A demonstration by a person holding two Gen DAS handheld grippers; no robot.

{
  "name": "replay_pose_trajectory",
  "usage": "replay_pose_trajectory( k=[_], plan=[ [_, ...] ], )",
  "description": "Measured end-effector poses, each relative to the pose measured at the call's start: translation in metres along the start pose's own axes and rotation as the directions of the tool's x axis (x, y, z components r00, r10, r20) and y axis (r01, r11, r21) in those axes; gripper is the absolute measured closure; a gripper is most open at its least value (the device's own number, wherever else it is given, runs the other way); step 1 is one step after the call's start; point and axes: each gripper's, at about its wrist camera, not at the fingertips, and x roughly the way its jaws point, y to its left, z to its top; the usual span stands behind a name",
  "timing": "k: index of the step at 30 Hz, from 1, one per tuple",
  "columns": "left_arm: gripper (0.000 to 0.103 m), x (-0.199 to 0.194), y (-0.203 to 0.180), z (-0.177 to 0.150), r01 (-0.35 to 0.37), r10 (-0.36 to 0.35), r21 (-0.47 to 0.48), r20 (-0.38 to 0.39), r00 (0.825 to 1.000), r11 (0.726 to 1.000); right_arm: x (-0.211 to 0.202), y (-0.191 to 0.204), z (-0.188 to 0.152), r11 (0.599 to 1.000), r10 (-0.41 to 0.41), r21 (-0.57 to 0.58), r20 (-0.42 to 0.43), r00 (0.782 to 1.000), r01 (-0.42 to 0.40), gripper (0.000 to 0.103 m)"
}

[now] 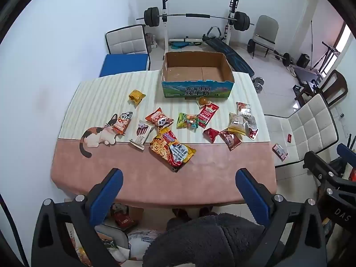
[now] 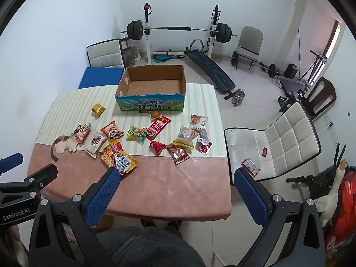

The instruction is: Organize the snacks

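An empty open cardboard box (image 1: 197, 72) (image 2: 153, 84) stands at the far side of the table. Several snack packets lie scattered in front of it: a noodle packet (image 1: 172, 150) (image 2: 119, 158), a panda chip bag (image 1: 159, 119) (image 2: 112, 131), a red packet (image 1: 207, 114) (image 2: 157, 127), a yellow packet (image 1: 136, 96) (image 2: 98, 109) and a candy bag (image 1: 187, 121) (image 2: 135, 134). My left gripper (image 1: 179, 179) is open and empty above the near table edge. My right gripper (image 2: 176, 178) is open and empty above the near right part of the table.
The table (image 1: 133, 178) has a pink and striped cloth with a cat figure (image 1: 98, 134). A white chair (image 2: 289, 142) at the right holds two small packets. Another chair (image 1: 126, 40) and weight equipment (image 1: 195, 20) stand behind. Bags lie on the floor below.
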Motion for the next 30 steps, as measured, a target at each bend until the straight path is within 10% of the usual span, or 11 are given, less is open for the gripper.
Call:
replay_pose_trajectory(
  k=[30],
  plan=[
    [0.0, -0.0038, -0.0012, 0.0035, 0.016, -0.016, -0.01, 0.008, 1.0, 1.0, -0.0026, 0.002, 0.0026, 1.0, -0.008, -0.005, 0.009, 1.0, 0.008, 0.0]
  ],
)
